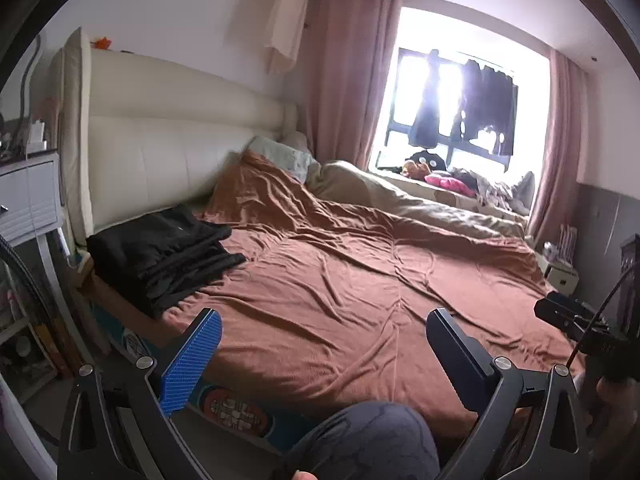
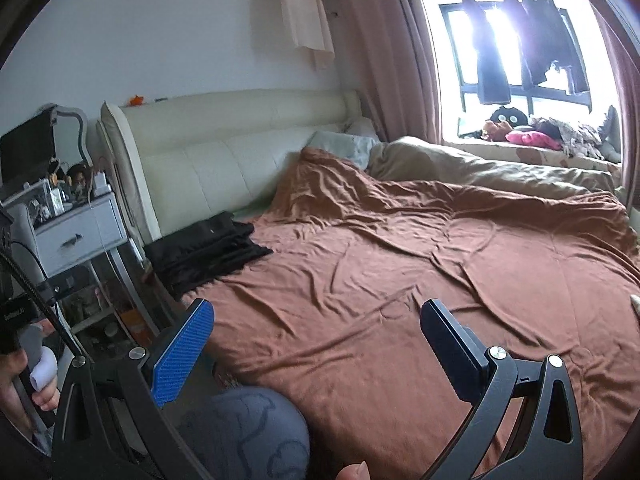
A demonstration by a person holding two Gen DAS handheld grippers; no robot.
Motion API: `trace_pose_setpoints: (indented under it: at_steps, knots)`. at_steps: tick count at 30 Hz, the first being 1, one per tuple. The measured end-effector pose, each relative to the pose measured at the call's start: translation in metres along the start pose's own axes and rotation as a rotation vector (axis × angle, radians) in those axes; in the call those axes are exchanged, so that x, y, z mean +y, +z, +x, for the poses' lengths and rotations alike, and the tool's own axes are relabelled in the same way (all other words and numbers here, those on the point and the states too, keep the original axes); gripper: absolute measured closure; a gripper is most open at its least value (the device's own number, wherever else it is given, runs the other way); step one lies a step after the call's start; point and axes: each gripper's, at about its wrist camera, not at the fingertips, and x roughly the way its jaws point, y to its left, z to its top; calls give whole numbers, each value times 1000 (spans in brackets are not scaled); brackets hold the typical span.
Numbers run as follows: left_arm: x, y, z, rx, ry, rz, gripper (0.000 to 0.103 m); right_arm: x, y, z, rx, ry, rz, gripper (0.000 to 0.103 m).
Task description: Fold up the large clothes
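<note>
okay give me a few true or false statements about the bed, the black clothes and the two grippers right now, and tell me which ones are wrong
1. The black clothes lie in a stack on the bed near the headboard. True.
2. The left gripper is clamped on the black clothes. False: its jaws stand wide apart with nothing between them, over the brown bedspread.
3. The right gripper is open and empty. True.
4. The bedspread is stretched perfectly smooth. False: it is wrinkled all over.
5. Dark garments hang in front of the window. True.
6. The stack of black clothes sits on the window ledge. False: it is at the bed's opposite side, by the white nightstand.
</note>
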Motion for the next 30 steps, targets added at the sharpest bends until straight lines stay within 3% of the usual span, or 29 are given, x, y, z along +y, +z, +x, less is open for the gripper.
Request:
trace_pose_setpoints:
  at_steps: [3,8,19,30]
  knots:
    - [-4,-7,2,7,-9,23,0,7,-5,2,21,-36,-55,0]
    - [-5,-10,1,13,-15,39,0,8,-5,8,55,-22,-43,0]
    - [1,-10,-6,0,9,53,0,-4,-8,1,25,-12,46,0]
    - [3,-10,-8,-6,20,66,0,5,-12,8,42,-13,22,0]
